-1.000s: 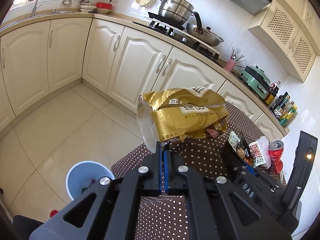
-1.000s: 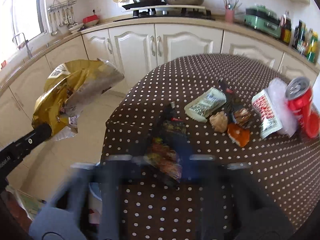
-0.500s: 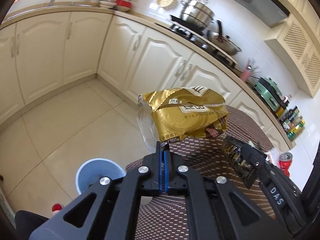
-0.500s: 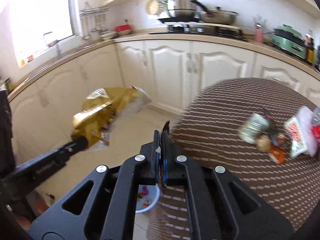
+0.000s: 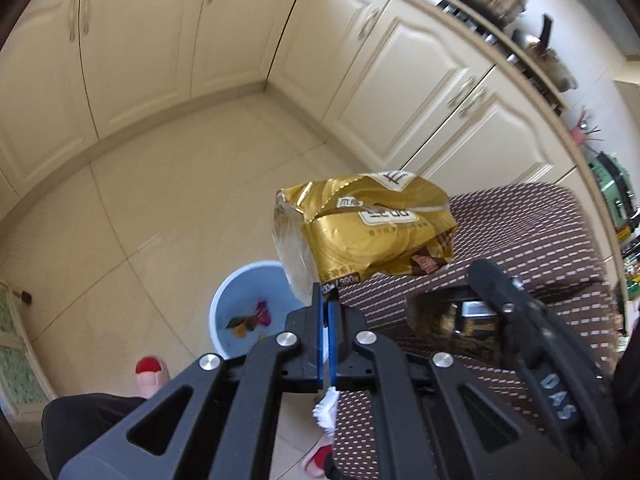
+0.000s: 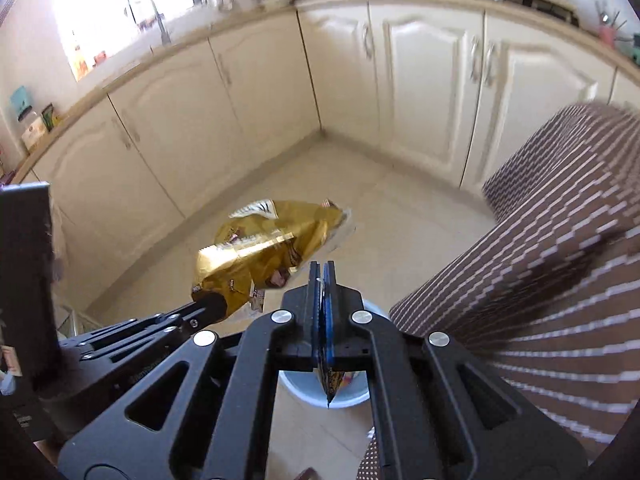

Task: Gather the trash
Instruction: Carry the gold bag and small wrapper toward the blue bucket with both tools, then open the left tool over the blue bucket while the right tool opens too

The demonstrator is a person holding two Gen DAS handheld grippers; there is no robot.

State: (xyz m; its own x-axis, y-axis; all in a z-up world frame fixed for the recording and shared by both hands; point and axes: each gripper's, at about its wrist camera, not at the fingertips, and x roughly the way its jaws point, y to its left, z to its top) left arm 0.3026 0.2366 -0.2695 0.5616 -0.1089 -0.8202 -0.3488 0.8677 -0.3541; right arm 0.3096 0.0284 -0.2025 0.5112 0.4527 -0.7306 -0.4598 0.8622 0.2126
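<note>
A: Where's the gold bag [image 5: 362,232]?
B: Clamped in the left gripper [image 5: 326,300] jaws, above the floor beside the blue bin [image 5: 232,300].
A: And the right gripper [image 6: 323,276]?
B: Jaws clenched on a dark wrapper [image 6: 330,382], probably foil, over the bin.

I see a cream tiled floor [image 5: 160,208] running up to the base cabinets [image 5: 132,40] at the back. 1 pale blue bin [image 5: 240,312] stands on the tiles, with a few coloured scraps in its bottom. Just right of the bin hangs the edge of a table under a brown dotted cloth [image 5: 532,232]. Near the bin's left side I see 1 red-toed slipper [image 5: 150,372].
</note>
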